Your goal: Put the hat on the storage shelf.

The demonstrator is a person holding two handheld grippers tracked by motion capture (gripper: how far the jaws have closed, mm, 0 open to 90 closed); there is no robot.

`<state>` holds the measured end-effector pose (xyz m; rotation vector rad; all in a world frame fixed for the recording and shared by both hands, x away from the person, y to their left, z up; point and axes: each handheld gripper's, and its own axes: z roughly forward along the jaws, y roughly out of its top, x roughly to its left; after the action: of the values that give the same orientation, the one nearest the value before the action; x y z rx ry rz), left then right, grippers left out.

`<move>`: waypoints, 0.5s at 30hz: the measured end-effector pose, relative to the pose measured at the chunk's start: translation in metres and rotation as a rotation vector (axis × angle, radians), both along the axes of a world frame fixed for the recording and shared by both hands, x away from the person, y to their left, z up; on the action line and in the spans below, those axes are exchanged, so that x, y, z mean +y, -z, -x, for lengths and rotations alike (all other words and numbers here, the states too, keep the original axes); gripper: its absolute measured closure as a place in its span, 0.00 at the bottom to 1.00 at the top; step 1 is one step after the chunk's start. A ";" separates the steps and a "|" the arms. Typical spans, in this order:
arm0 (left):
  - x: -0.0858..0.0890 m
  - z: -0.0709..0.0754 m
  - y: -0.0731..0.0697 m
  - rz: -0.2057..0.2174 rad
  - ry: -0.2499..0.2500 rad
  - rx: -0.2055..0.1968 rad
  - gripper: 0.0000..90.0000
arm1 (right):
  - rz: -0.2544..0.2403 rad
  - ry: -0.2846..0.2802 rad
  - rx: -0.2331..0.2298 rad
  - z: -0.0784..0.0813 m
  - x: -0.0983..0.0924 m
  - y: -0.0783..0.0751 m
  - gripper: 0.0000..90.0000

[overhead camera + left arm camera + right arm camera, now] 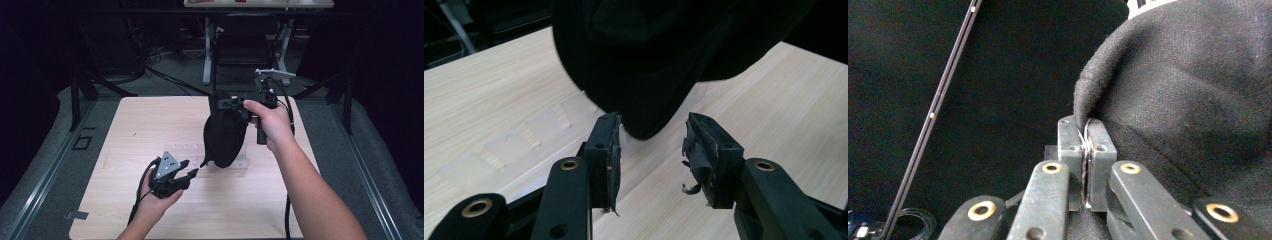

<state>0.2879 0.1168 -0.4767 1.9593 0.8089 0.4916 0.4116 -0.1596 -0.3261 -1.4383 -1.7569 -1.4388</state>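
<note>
Work in hand: a black cap (223, 135) is held up over the table (125, 210) by one gripper while the other is brought toward its low end.

Right gripper (225, 103): clenched on the cap – in the right gripper view the jaws are seen pressed together on a thin edge of the black cloth (1173, 100), near the top of the cap.

Left gripper (187, 169): released, nothing grasped; in the left gripper view the jaws stand apart with a clear gap, and the worn pads (696, 155) are touching nothing.

Where the cap is: hung from the right gripper above the middle of the table, its lowest part just over a clear plastic tray (186, 149) that lies flat on the wood.

Long axis: roughly upright – top at the right gripper, rounded bottom toward the table.

Deciding relation: the bottom tip of the cap (644, 127) lies just ahead of the left jaws and slightly above them, close to the line between them but nearer the jaw seen on the left.

Nearer hand: the left, for the free low end; the right is already taken up with the top.

Judgement: a short advance forward and a little upward is likely needed before the gap can be closed on the cloth.
</note>
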 end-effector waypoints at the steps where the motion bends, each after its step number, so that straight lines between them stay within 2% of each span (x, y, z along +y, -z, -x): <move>1: -0.002 0.000 -0.001 0.002 0.004 0.000 0.65 | -0.003 0.005 0.000 0.000 0.000 0.000 0.98; 9: -0.021 -0.003 -0.006 -0.014 0.043 -0.016 0.73 | -0.006 0.002 -0.001 0.000 0.004 0.000 0.98; 15: -0.029 -0.006 -0.008 -0.036 0.047 -0.030 0.81 | -0.009 0.003 0.000 0.000 0.005 0.001 0.98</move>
<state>0.2942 0.0873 -0.4691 1.9948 0.7383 0.5102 0.4114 -0.1546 -0.3266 -1.4371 -1.7466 -1.4471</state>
